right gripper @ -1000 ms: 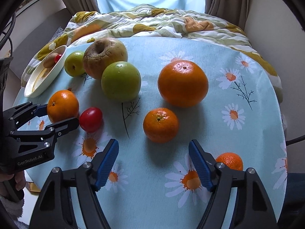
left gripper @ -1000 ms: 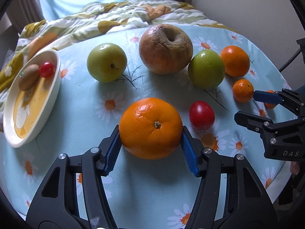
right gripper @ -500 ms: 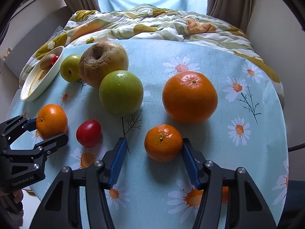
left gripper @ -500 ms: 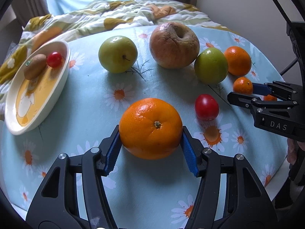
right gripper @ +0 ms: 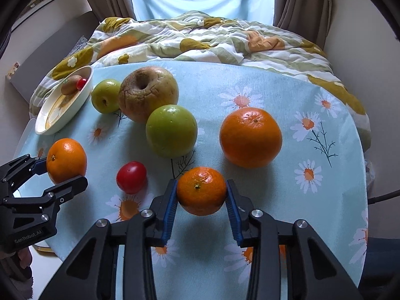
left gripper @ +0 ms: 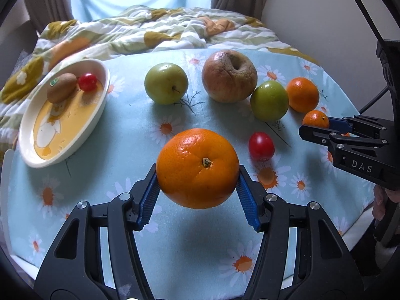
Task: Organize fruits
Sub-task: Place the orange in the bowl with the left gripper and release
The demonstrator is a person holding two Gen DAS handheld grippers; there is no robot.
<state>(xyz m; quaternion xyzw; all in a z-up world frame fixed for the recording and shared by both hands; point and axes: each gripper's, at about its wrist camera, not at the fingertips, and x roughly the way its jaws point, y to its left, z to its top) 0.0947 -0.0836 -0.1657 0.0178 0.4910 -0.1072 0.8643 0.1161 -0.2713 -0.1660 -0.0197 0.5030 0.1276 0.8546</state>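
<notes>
The left gripper (left gripper: pixel 197 187) clamps the big orange (left gripper: pixel 197 168), lifted over the table (left gripper: pixel 120 135). The right gripper (right gripper: pixel 201 207) has just been closing and its pads press the small mandarin (right gripper: pixel 201 190). Another small orange fruit behind its right finger is mostly hidden.

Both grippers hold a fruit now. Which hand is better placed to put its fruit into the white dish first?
Probably left. The left gripper grips the big orange, and the white dish lies on its side of the table. The right gripper, its jaws just closed on the small mandarin, sits farther away.
</notes>
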